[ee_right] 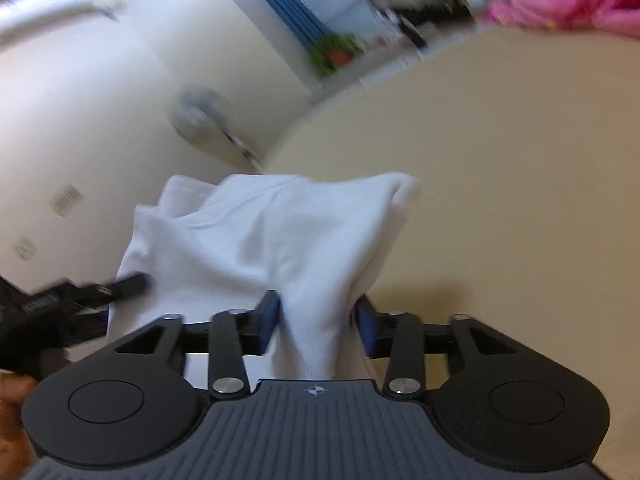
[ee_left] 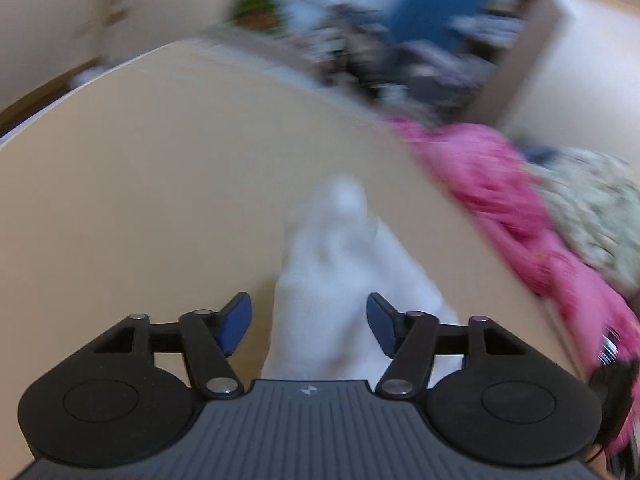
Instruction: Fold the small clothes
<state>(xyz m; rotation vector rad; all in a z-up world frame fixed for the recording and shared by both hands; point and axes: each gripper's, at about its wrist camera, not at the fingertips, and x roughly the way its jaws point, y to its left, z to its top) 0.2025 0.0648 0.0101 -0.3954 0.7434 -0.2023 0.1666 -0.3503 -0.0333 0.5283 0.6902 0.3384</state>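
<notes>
While the right hand-held gripper point(ee_right: 316, 320) pinches it, the white garment point(ee_right: 272, 232) stretches lengthwise straight ahead.

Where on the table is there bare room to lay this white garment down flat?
Bare tabletop runs from the white garment out to the table's curved edge, on the left of the left wrist view. In the right wrist view it is bare right of the garment, up to the pink cloth. Pink cloth and patterned fabric crowd the left view's right side.
</notes>
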